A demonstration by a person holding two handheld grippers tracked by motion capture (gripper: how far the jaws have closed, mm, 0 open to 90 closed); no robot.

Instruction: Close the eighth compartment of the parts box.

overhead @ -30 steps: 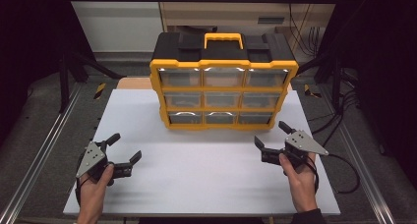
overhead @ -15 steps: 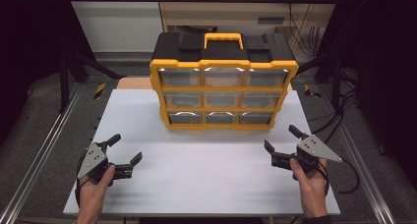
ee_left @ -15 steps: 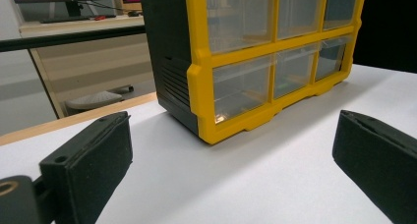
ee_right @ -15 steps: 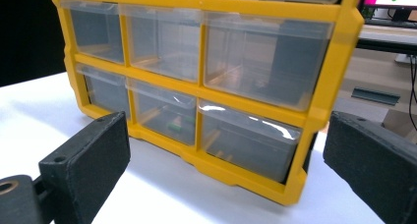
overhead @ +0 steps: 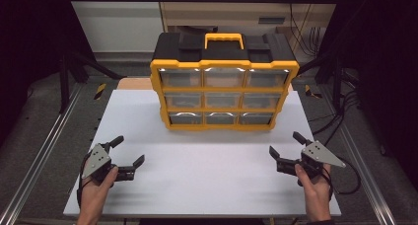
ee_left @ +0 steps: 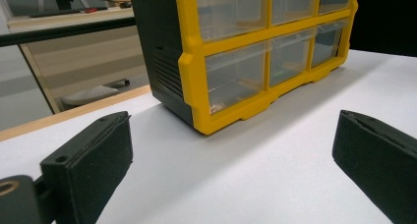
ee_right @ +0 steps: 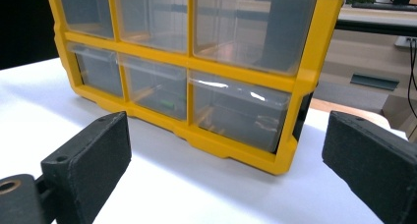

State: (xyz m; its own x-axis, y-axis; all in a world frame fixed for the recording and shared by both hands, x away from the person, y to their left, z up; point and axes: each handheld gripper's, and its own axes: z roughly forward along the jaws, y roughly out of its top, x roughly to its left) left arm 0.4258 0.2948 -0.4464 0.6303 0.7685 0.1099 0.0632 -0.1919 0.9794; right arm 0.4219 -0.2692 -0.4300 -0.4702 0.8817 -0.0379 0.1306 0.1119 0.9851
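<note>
Right gripper farther right, outward.

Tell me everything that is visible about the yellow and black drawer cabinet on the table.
The drawer cabinet stands upright at the far middle of the white table. It looks like plastic: a black body, a yellow front frame and a yellow carry handle on top. The frame holds nine clear drawers in three rows of three, all pushed in. A small green item shows in the bottom middle drawer. Only the table touches it; both grippers are well apart from it.
</note>
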